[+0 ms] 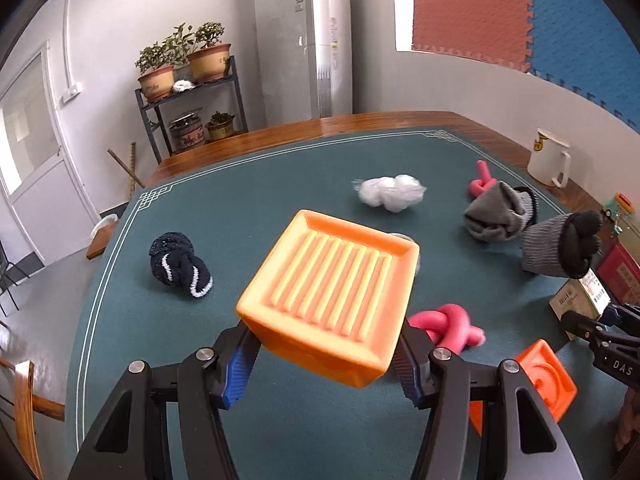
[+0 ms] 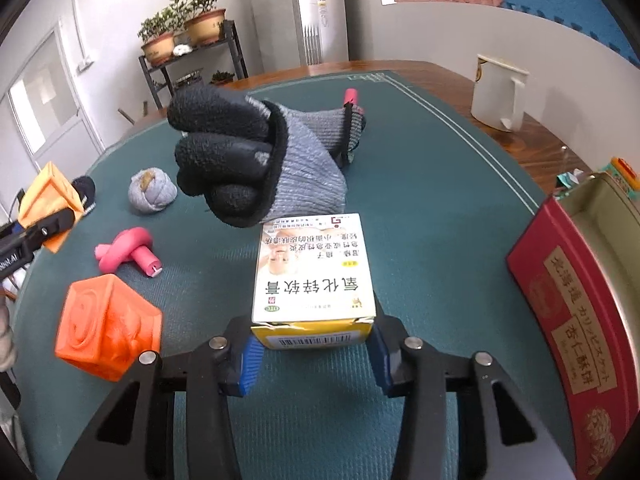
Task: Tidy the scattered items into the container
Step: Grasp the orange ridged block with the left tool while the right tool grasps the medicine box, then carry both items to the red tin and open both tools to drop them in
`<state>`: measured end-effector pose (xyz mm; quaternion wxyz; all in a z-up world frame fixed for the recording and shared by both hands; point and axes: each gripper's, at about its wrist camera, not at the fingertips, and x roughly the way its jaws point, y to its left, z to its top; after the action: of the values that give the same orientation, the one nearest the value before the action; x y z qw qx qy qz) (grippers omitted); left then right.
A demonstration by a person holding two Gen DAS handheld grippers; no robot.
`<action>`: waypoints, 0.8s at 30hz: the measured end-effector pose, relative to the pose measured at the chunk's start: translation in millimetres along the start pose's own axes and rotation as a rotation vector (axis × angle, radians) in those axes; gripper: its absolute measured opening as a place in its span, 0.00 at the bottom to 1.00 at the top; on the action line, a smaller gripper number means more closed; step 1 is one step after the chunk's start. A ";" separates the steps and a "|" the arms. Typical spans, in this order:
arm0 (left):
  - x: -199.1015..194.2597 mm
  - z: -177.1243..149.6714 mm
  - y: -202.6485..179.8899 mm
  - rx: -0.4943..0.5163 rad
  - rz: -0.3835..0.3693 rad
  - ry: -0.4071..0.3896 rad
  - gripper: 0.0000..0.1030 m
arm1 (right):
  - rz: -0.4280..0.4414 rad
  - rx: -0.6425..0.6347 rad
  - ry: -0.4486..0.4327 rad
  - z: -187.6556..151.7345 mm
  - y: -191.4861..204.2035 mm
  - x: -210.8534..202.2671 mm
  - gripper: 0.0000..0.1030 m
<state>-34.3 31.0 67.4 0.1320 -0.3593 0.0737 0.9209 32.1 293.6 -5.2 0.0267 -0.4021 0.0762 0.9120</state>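
My left gripper (image 1: 324, 372) is shut on an orange ridged tray (image 1: 332, 292) and holds it tilted above the green table mat (image 1: 248, 208); the tray also shows at the left of the right wrist view (image 2: 50, 200). My right gripper (image 2: 312, 356) is shut on a white and yellow medicine box (image 2: 314, 280), which rests on the mat. A red tin container (image 2: 576, 312) stands open at the right. Scattered on the mat are a grey and black glove (image 2: 256, 160), a pink knotted tube (image 2: 128, 254), an orange block (image 2: 106, 328) and a grey ball (image 2: 152, 190).
A navy sock bundle (image 1: 180, 266), a white plastic wad (image 1: 390, 192), a grey sock (image 1: 498, 214) and a second pink knotted tube (image 1: 482, 182) lie farther out. A white mug (image 2: 498, 94) stands on the wooden table edge at the right. A plant rack (image 1: 192, 100) stands behind.
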 end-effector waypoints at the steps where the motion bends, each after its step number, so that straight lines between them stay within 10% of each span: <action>1: -2.6 -0.4 -1.6 -0.002 -0.003 -0.002 0.60 | 0.002 0.003 -0.009 -0.6 -0.6 -2.1 0.47; 24: -53.2 10.7 -120.2 0.064 -0.165 -0.053 0.60 | -0.191 0.254 -0.308 -25.7 -118.6 -137.1 0.47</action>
<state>32.1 138.0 106.6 0.2206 -0.3355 0.0697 0.9132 156.5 408.2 64.9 0.1745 -0.2568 0.1471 0.9391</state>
